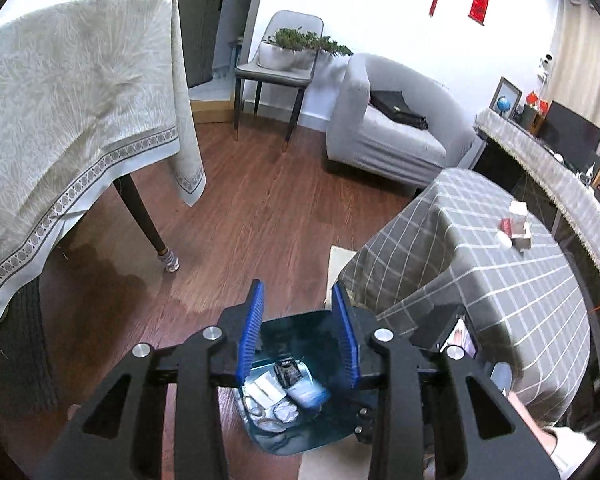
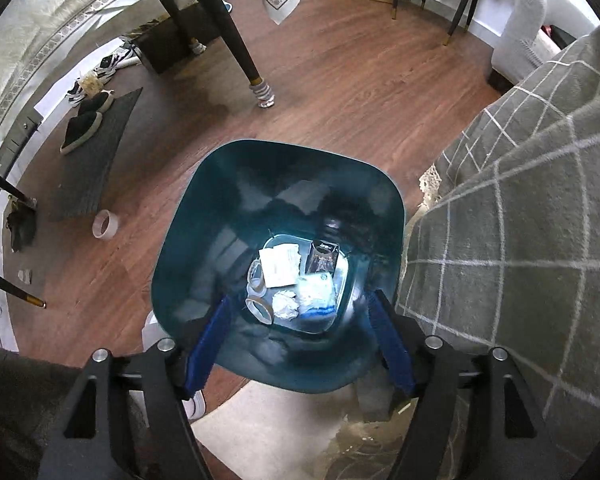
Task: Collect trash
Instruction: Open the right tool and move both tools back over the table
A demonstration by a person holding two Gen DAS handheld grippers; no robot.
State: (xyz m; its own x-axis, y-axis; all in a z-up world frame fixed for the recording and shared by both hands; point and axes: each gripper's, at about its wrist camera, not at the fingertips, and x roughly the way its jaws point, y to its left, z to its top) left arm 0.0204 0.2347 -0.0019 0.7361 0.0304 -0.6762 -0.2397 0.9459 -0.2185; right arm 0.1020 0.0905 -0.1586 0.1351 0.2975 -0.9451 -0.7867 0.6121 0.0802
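I hold a black two-finger gripper with blue ribbed pads in each hand, both aimed down at a dark teal plastic trash bin (image 2: 278, 216) with rounded corners that stands on the brown wood floor (image 2: 340, 80). My left gripper (image 1: 299, 332) has its fingers drawn in with a narrow gap between the pads and nothing pinched; the bin (image 1: 300, 432) lies just beyond and below its fingertips. My right gripper (image 2: 300, 340) has its fingers spread wide and empty, one over each side of the bin's near rim. Between my right fingertips, at the bottom of the bin, lie a white paper sheet (image 2: 280, 266), a small dark printed box (image 2: 322, 258), a crumpled white paper ball (image 2: 285, 305), a pale blue and white soft packet (image 2: 316, 294) and clear tape rings (image 2: 258, 306). To the right of my right fingers hangs a grey cloth with white checks (image 2: 512, 220). Far left of them, a roll of clear tape (image 2: 106, 224) lies on the floor.
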